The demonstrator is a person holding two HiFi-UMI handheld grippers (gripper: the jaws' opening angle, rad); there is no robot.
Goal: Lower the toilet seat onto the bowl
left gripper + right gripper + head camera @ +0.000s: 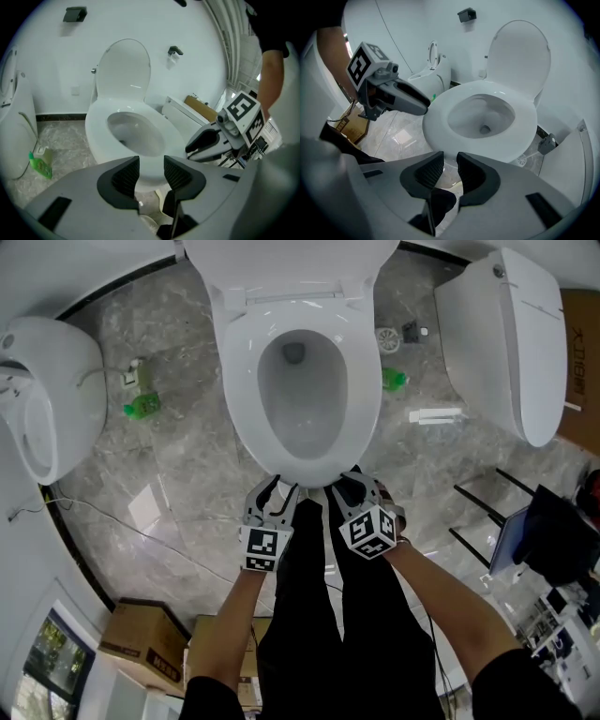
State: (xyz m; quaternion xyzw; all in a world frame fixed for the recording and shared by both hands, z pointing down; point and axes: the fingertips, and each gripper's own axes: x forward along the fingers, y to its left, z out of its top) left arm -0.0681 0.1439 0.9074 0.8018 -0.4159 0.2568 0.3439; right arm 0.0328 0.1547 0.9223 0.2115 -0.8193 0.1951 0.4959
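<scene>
Toilet seat (236,399): lies flat on the rim of the bowl (302,395), with the ring down all round and the opening clear to the water
Lid (124,65): stands upright behind the seat, against the white wall (197,28)
Left claw (272,493): jaws apart with a plain gap and nothing between them; it is held just off the front edge of the seat and points down at a slant; in its own view the front of the seat shows past the jaw tips, not touching them
Right claw (352,486): jaws apart with a narrower gap than the left and nothing between them; it is just beside the left claw at the front of the seat and tilted more steeply down; no contact with the seat can be seen
Claws to each other: side by side, close but apart, each with its marker cube towards the person
Person: stands at the front of the toilet in black trousers (319,615), with both forearms reaching forward
Floor (187,484): grey marble tile; a green bottle (142,407) lies to the left of the toilet
Neighbouring fittings: a white fixture (47,390) stands to the left and a second one to the right, both well apart from the toilet
Storage: cardboard boxes (141,643) sit on the floor at the person's left side
</scene>
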